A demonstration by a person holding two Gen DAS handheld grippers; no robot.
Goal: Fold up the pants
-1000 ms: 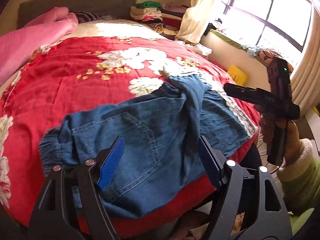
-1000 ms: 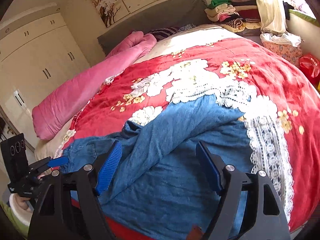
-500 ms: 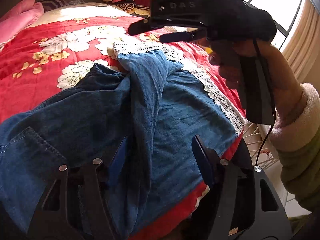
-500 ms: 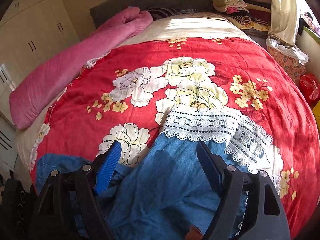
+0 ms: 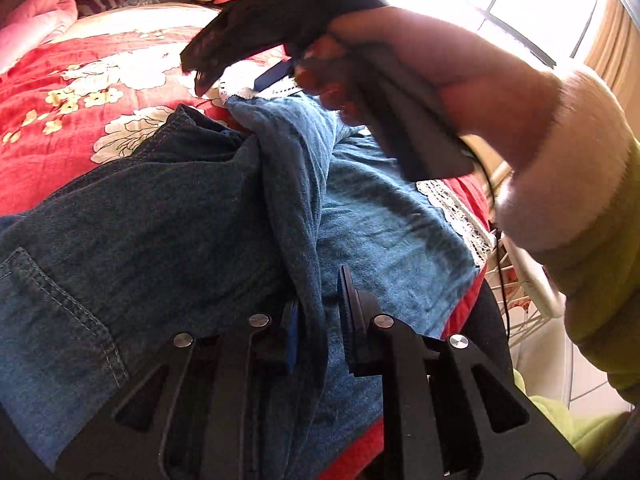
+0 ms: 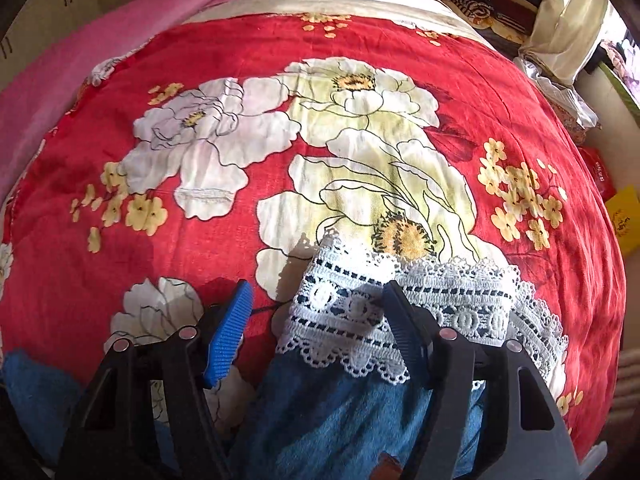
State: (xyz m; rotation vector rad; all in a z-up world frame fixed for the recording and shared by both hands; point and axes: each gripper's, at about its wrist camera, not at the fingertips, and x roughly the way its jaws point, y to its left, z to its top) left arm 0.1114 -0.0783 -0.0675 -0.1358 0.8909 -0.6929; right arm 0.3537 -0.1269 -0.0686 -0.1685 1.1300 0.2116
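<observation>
Your right hand is blurred at 1 o'clock; it hides part of the pants.

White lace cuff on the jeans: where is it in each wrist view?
Left wrist: lace cuff upper centre, partly hidden under the right gripper.
Right wrist: lace cuff lower centre, between the open blue-padded fingers.
Shared landmark: the red floral blanket under the pants.

My left gripper at lower centre pinching a raised denim fold of the jeans, jeans spread across the red floral bedspread, my right gripper at upper centre over the lace-trimmed hem, bright window upper right.
</observation>
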